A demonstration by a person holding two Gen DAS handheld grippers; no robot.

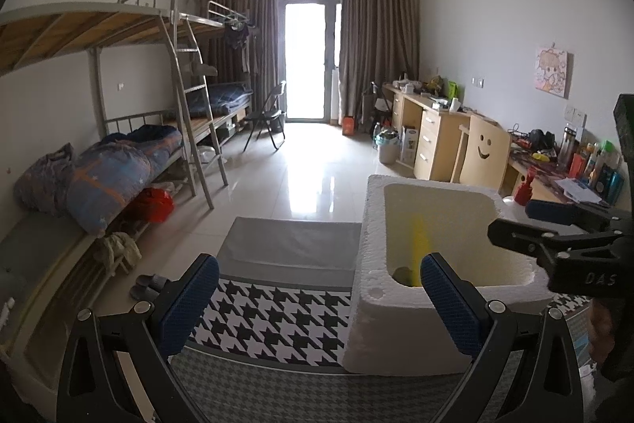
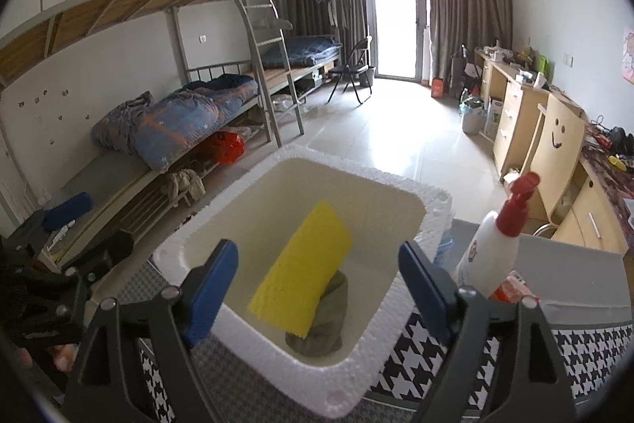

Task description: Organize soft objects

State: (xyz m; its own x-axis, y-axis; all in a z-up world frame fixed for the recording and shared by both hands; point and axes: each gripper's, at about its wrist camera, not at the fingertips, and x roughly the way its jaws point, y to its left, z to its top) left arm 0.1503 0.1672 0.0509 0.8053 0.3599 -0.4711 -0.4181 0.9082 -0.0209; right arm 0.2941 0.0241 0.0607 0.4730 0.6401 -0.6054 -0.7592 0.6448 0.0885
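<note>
A white foam box (image 2: 396, 308) stands on a houndstooth-covered surface (image 1: 273, 320). Inside it a yellow sponge (image 2: 303, 272) leans on an olive-green cloth (image 2: 325, 324). My right gripper (image 2: 317, 288) is open and empty, held just above the box's near rim with the sponge between its fingers in view. My left gripper (image 1: 317, 300) is open and empty, to the left of the box (image 1: 372, 256); the sponge (image 1: 418, 248) shows as a yellow strip inside. The right gripper's body (image 1: 562, 244) shows over the box's far right side.
A white spray bottle with a red nozzle (image 2: 495, 244) stands right of the box. Bunk beds with bedding (image 1: 115, 173) line the left wall, desks (image 1: 436, 133) the right. A folding chair (image 1: 269, 117) stands near the balcony door. Tiled floor lies between.
</note>
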